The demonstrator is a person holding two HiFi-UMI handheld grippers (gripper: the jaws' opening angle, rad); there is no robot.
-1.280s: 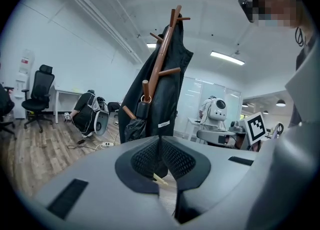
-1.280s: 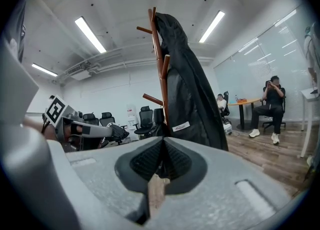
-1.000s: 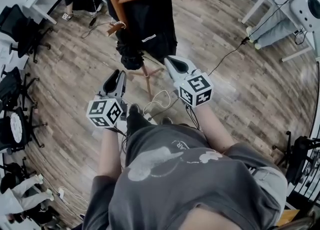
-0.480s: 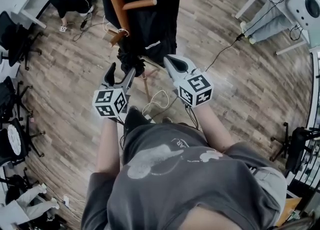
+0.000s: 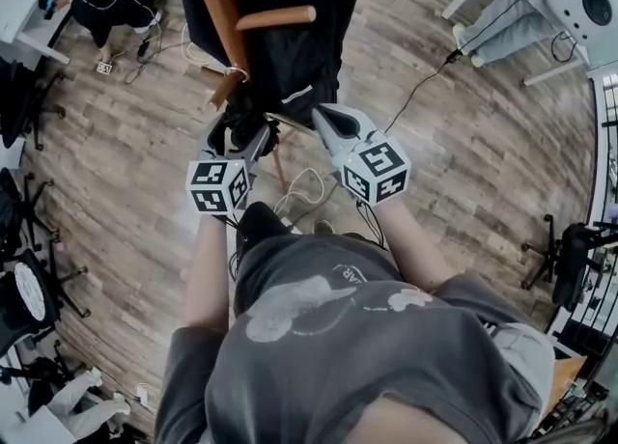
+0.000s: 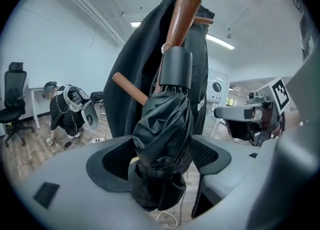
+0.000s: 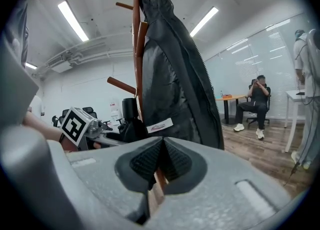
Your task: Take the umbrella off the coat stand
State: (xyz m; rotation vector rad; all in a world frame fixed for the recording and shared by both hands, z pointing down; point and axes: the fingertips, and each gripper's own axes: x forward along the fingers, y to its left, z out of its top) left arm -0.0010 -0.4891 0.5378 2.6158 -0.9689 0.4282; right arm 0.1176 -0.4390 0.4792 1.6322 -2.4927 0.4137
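Black umbrella (image 6: 162, 124), left tool (image 6: 164, 160) opening around it

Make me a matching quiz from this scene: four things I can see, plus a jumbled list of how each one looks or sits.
Things:
1. folded umbrella
2. black coat
3. coat stand
4. right hand-held gripper

Descriptions:
A. brown wood
B. jaws together, nothing held
C. draped from the stand's top
D. hanging from a lower peg

Pairs: 1-D, 2-C, 3-A, 4-B
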